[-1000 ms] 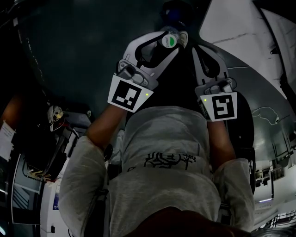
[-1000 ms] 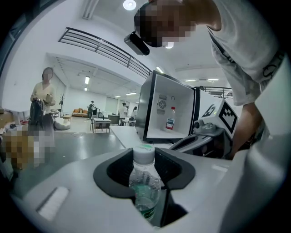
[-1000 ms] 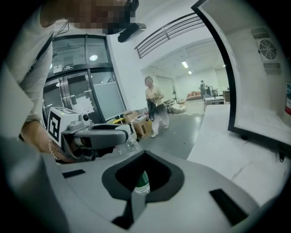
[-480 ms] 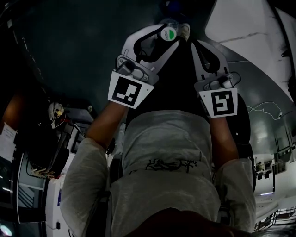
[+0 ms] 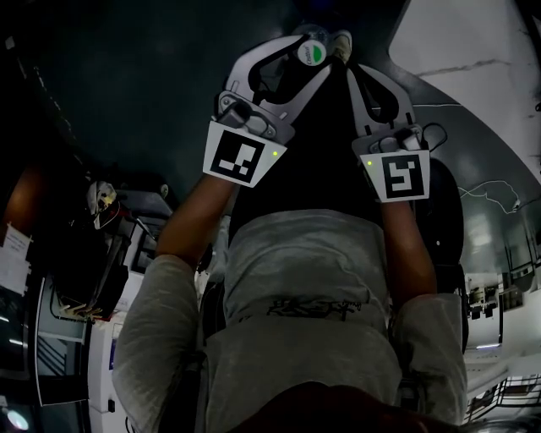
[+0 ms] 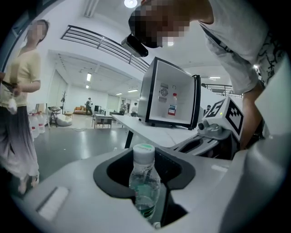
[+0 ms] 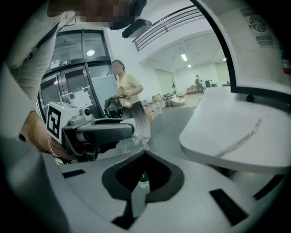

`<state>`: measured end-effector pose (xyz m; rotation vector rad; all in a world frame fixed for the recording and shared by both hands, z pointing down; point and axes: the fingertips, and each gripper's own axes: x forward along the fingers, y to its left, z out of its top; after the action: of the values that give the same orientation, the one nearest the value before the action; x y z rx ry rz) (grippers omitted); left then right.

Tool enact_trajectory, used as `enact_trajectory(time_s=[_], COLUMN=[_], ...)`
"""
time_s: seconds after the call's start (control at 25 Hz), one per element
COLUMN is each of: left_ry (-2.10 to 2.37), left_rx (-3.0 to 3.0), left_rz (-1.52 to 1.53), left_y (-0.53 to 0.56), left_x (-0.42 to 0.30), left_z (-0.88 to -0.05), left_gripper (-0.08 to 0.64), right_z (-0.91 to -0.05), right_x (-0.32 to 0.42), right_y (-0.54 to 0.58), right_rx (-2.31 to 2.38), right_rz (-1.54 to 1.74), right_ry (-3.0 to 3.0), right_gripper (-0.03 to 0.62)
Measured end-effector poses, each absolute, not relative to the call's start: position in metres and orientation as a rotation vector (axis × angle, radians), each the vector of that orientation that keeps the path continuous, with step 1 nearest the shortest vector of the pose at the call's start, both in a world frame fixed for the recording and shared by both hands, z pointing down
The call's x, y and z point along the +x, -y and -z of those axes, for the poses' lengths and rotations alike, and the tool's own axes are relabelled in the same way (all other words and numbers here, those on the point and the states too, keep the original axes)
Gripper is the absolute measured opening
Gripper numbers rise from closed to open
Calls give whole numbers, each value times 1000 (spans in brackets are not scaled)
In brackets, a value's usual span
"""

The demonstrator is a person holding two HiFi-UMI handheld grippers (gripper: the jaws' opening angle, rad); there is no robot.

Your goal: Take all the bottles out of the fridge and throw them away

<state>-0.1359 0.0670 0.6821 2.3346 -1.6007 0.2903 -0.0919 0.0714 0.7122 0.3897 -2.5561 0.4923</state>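
1. The bottle (image 6: 143,182) carries a green label; its print is too small to read, as are the stickers on the fridge (image 6: 170,98).
2. The fridge stands on a white table (image 6: 150,132); a bystander (image 6: 20,100) stands at the left.
3. The left gripper (image 6: 145,170) is clamped on the upright bottle; the right gripper (image 7: 143,175), jaws together and empty, is just beside it.

Head view very dim, gripper views bright under ceiling lights (image 6: 130,2), fisheye-warped edges

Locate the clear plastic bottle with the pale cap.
The clear plastic bottle stands upright, gripped by the left gripper, centre of the left gripper view, with the right gripper to its right and the white fridge behind.
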Motion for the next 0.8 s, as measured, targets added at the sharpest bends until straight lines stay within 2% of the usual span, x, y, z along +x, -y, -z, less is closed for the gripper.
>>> enact_trajectory(time_s=[0.8], left_ry=[1589], left_rx=[2305], left_rz=[-325], left_y=[-52], left_x=[-128], left_z=[-753], left_gripper=[149], right_z=[-783], right_x=[-87], right_y=[-61], right_rx=[480], right_rz=[-622], right_ry=[2502], right_gripper=[9])
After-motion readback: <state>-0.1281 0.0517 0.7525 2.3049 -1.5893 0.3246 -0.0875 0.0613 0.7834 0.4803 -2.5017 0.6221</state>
